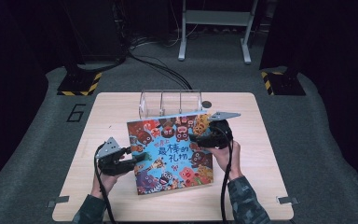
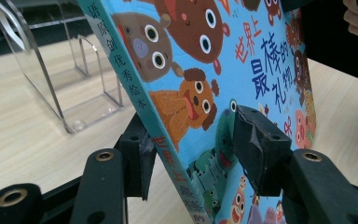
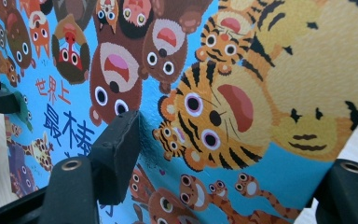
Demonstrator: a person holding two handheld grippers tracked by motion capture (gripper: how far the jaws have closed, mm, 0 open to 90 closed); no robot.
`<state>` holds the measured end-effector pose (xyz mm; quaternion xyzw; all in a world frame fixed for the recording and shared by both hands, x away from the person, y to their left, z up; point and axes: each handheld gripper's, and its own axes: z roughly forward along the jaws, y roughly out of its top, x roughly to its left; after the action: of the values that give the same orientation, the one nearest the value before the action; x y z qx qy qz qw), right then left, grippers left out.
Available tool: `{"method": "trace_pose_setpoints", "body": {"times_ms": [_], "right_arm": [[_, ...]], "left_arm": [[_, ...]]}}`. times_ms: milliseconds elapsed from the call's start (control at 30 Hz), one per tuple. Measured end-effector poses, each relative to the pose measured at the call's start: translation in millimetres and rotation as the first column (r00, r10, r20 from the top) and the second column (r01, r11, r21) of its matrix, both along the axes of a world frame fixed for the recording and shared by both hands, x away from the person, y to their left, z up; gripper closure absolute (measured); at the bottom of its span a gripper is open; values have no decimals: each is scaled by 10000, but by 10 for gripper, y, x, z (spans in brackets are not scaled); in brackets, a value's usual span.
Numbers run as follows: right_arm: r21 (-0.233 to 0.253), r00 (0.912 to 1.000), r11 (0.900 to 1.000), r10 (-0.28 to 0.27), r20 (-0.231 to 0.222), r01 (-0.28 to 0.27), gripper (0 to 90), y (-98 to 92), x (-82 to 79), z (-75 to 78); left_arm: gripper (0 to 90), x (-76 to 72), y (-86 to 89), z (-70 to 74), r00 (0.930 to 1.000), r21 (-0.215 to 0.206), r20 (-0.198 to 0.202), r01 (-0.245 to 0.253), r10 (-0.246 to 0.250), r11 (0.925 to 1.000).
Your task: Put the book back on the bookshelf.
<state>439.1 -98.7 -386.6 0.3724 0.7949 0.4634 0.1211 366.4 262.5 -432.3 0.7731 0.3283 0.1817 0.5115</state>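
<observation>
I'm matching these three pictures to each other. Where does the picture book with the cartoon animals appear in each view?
High view: the picture book sits mid-table, tilted, between both grippers.
Left gripper view: its spine and cover run from top left to bottom centre, pinched between the black jaws.
Right gripper view: its cover spans the frame, one jaw pressed on it.
Shared landmark: the blue Chinese title, also seen at and.

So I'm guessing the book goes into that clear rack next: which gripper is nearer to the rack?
Right. The right gripper clamps the book at its far corner, just in front of the clear rack. The left gripper grips the book's spine edge, nearer the person.
</observation>
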Motion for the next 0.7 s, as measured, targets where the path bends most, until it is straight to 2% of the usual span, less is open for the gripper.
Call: {"method": "trace_pose_setpoints", "body": {"times_ms": [133, 300, 467, 567, 667, 700], "right_arm": [[-20, 9995, 10000, -11, 314, 11, 325, 6, -34, 33], [-169, 9969, 9998, 63, 789, -49, 328, 21, -78, 56], [-220, 9942, 9998, 61, 1077, -38, 329, 25, -116, 66], [-343, 9909, 9994, 76, 1345, -30, 328, 40, -147, 84], [-568, 9859, 9984, 119, 1670, -25, 329, 65, -187, 106], [-624, 9838, 9980, 176, 1781, -65, 328, 70, -192, 110]], "left_arm": [[503, -16, -17, 29, 9994, 198, 304, -144, 138, 9997], [502, -40, -25, 50, 9985, 504, 497, -271, 246, 9984], [502, -60, -35, 63, 9961, 732, 830, -370, 309, 9966], [503, -72, -58, 69, 9937, 1129, 1011, -604, 490, 9918], [510, -91, -85, 64, 9906, 1790, 1250, -772, 552, 9808], [512, -96, -81, 63, 9898, 1772, 1312, -779, 549, 9811]]}}
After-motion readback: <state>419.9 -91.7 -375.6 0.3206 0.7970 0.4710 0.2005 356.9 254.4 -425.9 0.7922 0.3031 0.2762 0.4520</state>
